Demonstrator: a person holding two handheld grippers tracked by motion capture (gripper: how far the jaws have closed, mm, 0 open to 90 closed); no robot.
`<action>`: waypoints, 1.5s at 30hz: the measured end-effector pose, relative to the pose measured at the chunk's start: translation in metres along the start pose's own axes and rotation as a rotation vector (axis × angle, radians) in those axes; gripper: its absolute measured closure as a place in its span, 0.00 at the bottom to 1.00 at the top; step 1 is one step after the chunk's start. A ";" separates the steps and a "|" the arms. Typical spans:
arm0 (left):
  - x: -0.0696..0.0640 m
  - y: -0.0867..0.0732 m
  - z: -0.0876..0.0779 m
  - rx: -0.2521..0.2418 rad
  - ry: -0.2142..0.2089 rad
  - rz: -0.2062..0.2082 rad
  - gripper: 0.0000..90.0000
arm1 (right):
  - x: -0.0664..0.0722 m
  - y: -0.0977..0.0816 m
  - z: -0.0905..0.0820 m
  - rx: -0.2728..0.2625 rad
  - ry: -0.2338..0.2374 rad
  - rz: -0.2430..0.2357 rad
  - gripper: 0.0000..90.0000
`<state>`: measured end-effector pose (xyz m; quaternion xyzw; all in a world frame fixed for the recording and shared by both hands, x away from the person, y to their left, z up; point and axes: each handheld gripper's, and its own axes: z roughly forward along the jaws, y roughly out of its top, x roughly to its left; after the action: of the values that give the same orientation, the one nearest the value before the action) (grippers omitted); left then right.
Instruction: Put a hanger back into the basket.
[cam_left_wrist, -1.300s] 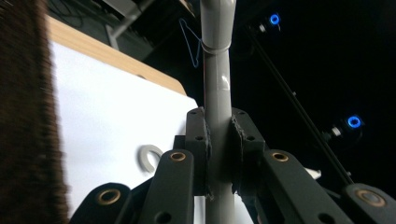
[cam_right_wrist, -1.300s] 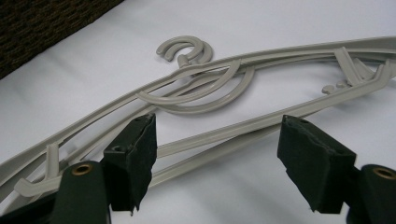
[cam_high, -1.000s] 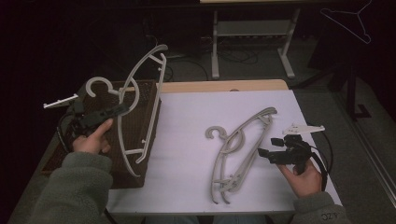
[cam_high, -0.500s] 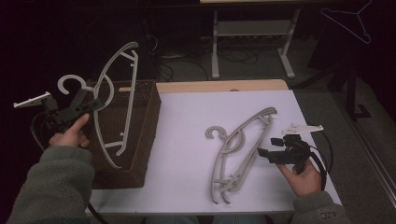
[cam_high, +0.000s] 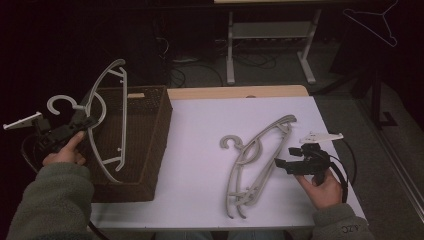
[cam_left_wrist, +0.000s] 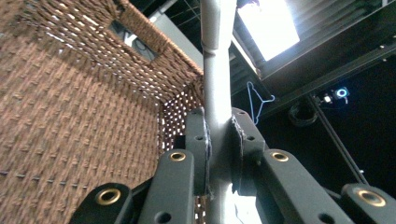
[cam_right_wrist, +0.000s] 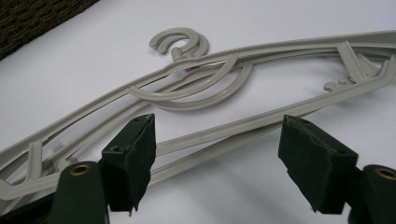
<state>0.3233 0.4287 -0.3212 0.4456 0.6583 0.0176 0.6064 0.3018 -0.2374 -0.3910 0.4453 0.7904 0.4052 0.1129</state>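
At the left of the high view, my left tool is pinching a pale plastic hanger by its rim near the hook, holding it tilted above the open top of a brown woven basket. The hanger's hook curls toward the left edge of the frame, its long arc runs from the upper left down into the basket's mouth. In the left gripper view the black jaws press together on the hanger's grey bar at centre frame, with the basket's woven wall across the left half.

At the lower right of the high view, my right tool sits low over the white surface, jaws spread and empty — it points left toward a stack of hangers lying flat at centre right. The stack runs on a slant from the lower centre up toward the right, its hook toward the basket. In the right gripper view the two padded fingers stand wide apart at the bottom of the frame, and the stack's lower bars cross between them a little farther on, not touched by either pad.

The basket stands at the surface's left edge, well apart from the stack. A thin wire hanger hangs in the dark at the upper right corner.
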 end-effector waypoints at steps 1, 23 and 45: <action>0.001 0.000 -0.001 -0.001 0.006 0.001 0.89 | 0.000 0.000 0.000 0.000 0.000 0.000 0.30; 0.015 -0.018 0.001 0.236 0.346 0.128 0.86 | -0.003 0.002 -0.003 -0.027 0.004 0.015 0.30; 0.019 -0.017 -0.010 0.494 0.469 0.220 0.84 | -0.002 0.004 -0.001 -0.030 0.007 0.017 0.30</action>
<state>0.3080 0.4352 -0.3429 0.6308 0.7122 0.0248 0.3070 0.3046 -0.2385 -0.3880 0.4487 0.7810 0.4194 0.1133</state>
